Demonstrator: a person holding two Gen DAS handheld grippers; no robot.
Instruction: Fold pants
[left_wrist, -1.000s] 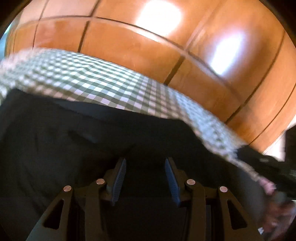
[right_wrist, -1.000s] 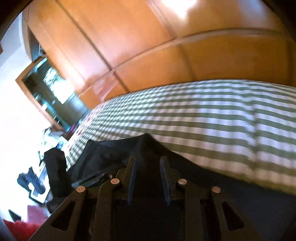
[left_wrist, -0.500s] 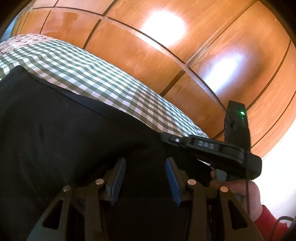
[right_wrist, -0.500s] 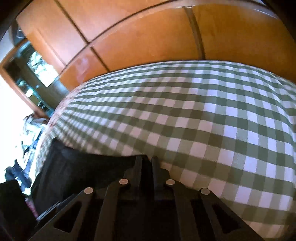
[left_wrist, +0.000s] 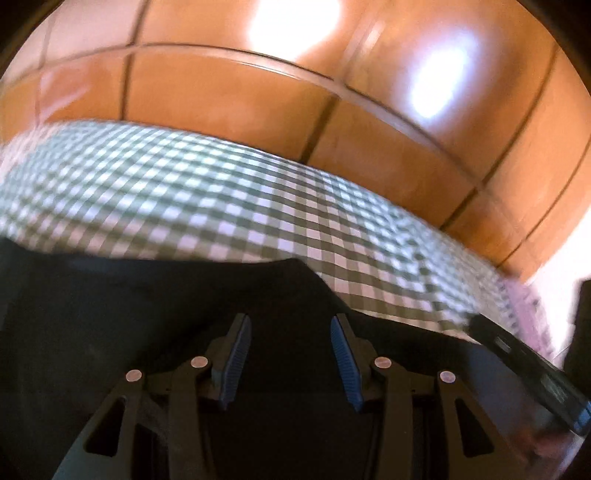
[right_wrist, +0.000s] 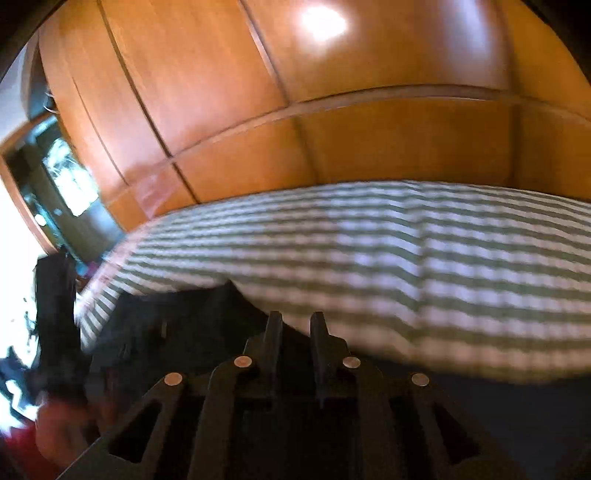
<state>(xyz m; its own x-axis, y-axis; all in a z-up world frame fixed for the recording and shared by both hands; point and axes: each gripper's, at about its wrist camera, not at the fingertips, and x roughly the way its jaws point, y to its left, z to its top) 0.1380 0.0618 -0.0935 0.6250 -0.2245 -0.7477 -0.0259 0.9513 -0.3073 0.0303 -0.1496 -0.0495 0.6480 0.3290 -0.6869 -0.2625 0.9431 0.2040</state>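
Pants (left_wrist: 147, 314) spread on checked bedcover (left_wrist: 221, 206); no containers visible.

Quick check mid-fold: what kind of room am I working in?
Probably a bedroom: the black pants lie on a green-checked bedspread, with glossy wooden wardrobe doors right behind it.
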